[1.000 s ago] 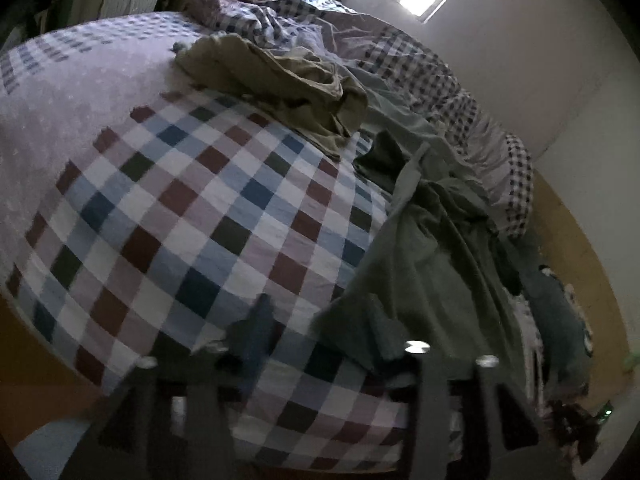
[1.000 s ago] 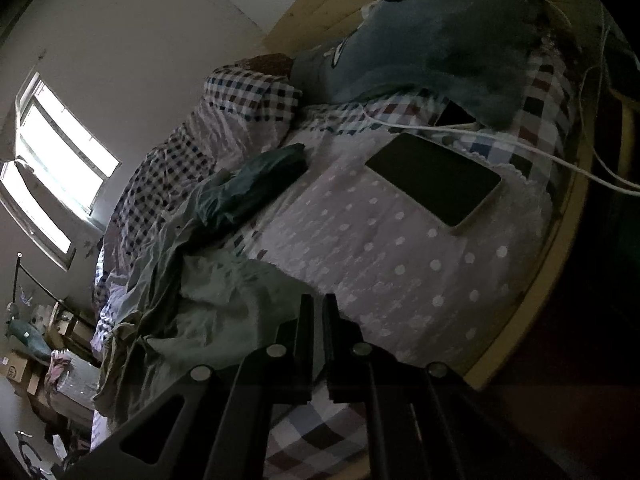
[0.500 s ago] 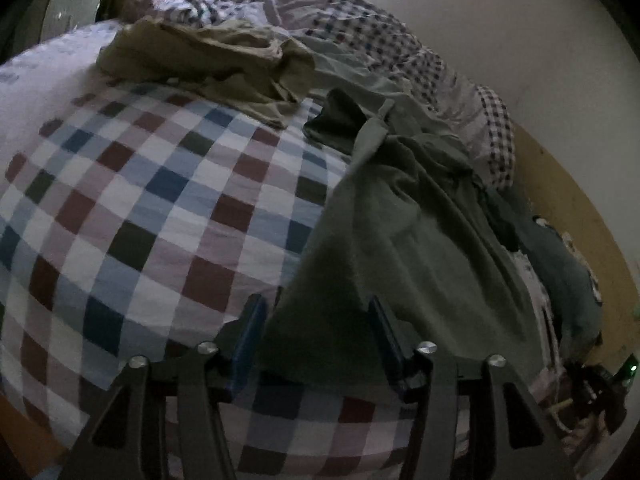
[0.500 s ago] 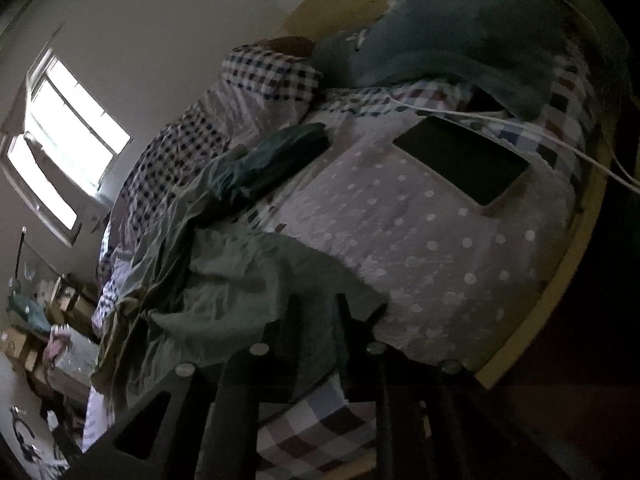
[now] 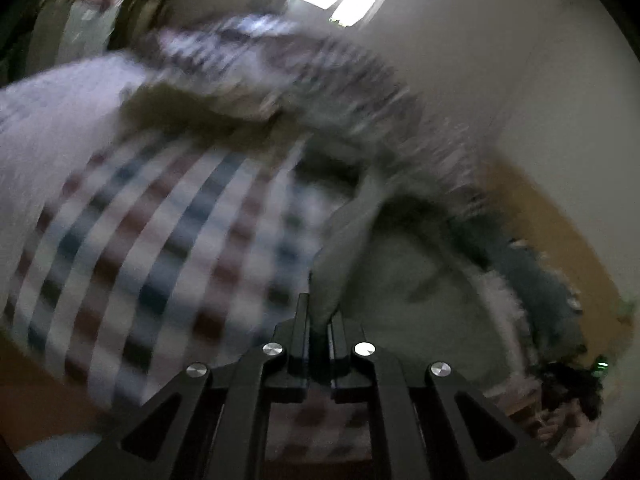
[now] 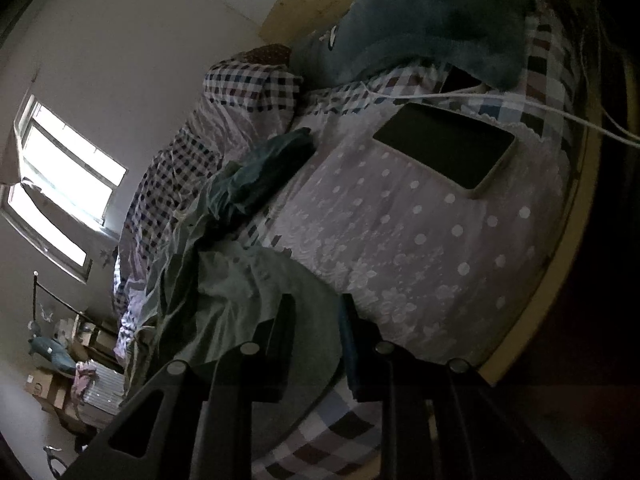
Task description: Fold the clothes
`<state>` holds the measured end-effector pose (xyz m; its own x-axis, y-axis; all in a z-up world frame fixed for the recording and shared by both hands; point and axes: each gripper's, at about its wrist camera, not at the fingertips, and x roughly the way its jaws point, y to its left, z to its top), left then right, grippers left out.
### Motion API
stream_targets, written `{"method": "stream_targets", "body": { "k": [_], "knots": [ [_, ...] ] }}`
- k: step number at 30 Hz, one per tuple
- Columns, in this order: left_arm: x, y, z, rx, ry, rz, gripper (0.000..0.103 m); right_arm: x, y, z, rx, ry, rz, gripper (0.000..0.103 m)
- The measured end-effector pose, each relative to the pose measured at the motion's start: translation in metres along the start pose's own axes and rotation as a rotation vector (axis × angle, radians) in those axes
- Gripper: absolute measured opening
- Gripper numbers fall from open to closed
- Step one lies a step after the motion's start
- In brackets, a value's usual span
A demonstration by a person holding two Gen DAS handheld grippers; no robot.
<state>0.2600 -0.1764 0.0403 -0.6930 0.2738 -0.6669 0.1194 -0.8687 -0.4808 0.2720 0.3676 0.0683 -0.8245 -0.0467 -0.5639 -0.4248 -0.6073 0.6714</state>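
Note:
In the blurred left wrist view, my left gripper [image 5: 320, 306] is shut on a pinched edge of the grey-green garment [image 5: 404, 296], which rises in a ridge from the jaws across the checked bedsheet [image 5: 160, 240]. In the right wrist view the same grey-green garment [image 6: 240, 280] lies crumpled on the bed. One corner of it lies between the fingers of my right gripper [image 6: 317, 304]. That gripper's jaws are opening, and the pads stand apart from the cloth.
A khaki garment [image 5: 192, 108] lies further back on the bed. A dark teal garment [image 6: 268, 168], a tablet [image 6: 444, 152], a white cable [image 6: 520, 100] and a blue plush cushion [image 6: 432, 12] sit on the dotted cover [image 6: 420, 240]. The wooden bed frame [image 6: 540, 288] runs along the right.
The left jaws closed on the garment's edge and pulled it up, blurring the view. The right jaws went from shut to apart, with cloth now between them.

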Motion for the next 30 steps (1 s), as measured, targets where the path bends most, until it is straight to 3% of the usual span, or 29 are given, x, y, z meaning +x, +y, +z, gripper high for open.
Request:
{"method": "stream_targets", "body": {
  "k": [2, 6, 8, 10, 12, 15, 20, 22, 26, 30],
  "knots": [
    [0.015, 0.015, 0.0, -0.052, 0.059, 0.077, 0.008, 0.002, 0.003, -0.001, 0.0, 0.004, 0.001, 0.024],
    [0.009, 0.028, 0.001, -0.095, 0.029, 0.174, 0.01, 0.009, 0.016, -0.007, -0.043, 0.014, 0.002, 0.024],
    [0.003, 0.03, 0.003, -0.115, -0.009, 0.175, 0.026, 0.015, 0.025, -0.009, -0.076, 0.03, 0.0, 0.024],
    [-0.004, 0.031, 0.005, -0.132, -0.053, 0.156, 0.045, 0.022, 0.035, -0.012, -0.118, 0.047, 0.002, 0.024],
    [-0.007, 0.029, 0.01, -0.142, -0.085, 0.109, 0.052, 0.03, 0.048, -0.013, -0.165, 0.064, 0.013, 0.024],
    [-0.011, 0.023, 0.015, -0.128, -0.128, 0.043, 0.053, 0.043, 0.077, -0.017, -0.27, 0.091, 0.055, 0.024],
    [-0.007, 0.001, 0.036, -0.094, -0.182, -0.078, 0.066, 0.066, 0.125, -0.019, -0.378, 0.105, 0.142, 0.044],
    [-0.001, -0.009, 0.047, -0.084, -0.19, -0.11, 0.066, 0.079, 0.146, -0.017, -0.413, 0.103, 0.178, 0.045],
    [0.024, -0.035, 0.077, -0.055, -0.157, -0.18, 0.066, 0.119, 0.184, -0.008, -0.469, 0.114, 0.241, 0.045],
    [0.057, -0.081, 0.124, 0.05, -0.098, -0.243, 0.068, 0.172, 0.211, -0.008, -0.534, 0.17, 0.313, 0.046]
  ]
}}
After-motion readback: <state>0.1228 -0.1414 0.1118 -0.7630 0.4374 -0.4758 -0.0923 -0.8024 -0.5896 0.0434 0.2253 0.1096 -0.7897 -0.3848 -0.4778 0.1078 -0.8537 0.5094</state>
